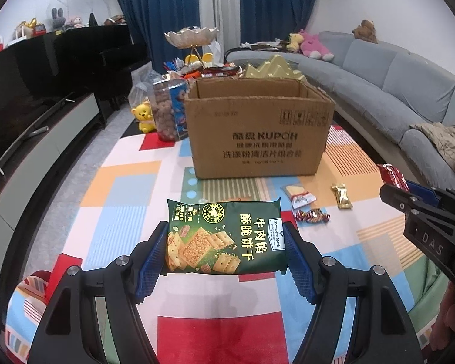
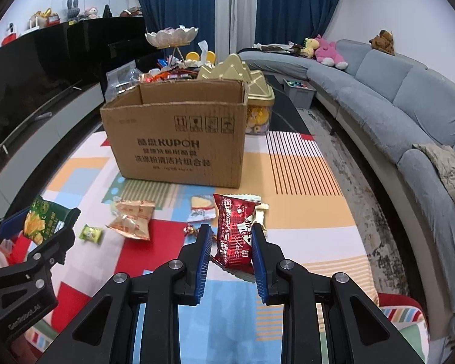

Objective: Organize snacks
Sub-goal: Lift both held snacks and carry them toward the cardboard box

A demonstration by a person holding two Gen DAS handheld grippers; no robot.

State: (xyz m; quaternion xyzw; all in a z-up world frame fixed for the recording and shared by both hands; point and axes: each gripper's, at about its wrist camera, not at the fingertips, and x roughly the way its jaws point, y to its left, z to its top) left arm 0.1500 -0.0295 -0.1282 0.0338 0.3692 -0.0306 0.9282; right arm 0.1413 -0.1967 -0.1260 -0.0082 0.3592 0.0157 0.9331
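Observation:
My left gripper (image 1: 226,236) is shut on a dark green cracker packet (image 1: 224,236), its blue pads pressing both short sides, held above the patterned mat. My right gripper (image 2: 231,235) is shut on a red foil snack packet (image 2: 235,233), also lifted off the mat. An open brown cardboard box (image 1: 259,133) stands ahead of both, also visible as the box (image 2: 179,145) in the right wrist view. The right gripper (image 1: 392,188) shows at the right edge of the left wrist view with its red packet (image 1: 392,176); the left gripper (image 2: 42,224) shows at the left edge of the right wrist view with the green packet (image 2: 44,223).
Loose snacks lie on the mat: an orange packet (image 2: 132,218), a small green sweet (image 2: 90,234), a clear wrapper with a yellow wedge (image 2: 201,207), a gold bar (image 1: 342,195), wrapped sweets (image 1: 312,215). A gold tin (image 2: 257,109) and jars (image 1: 168,109) flank the box. A grey sofa (image 1: 403,91) runs along the right.

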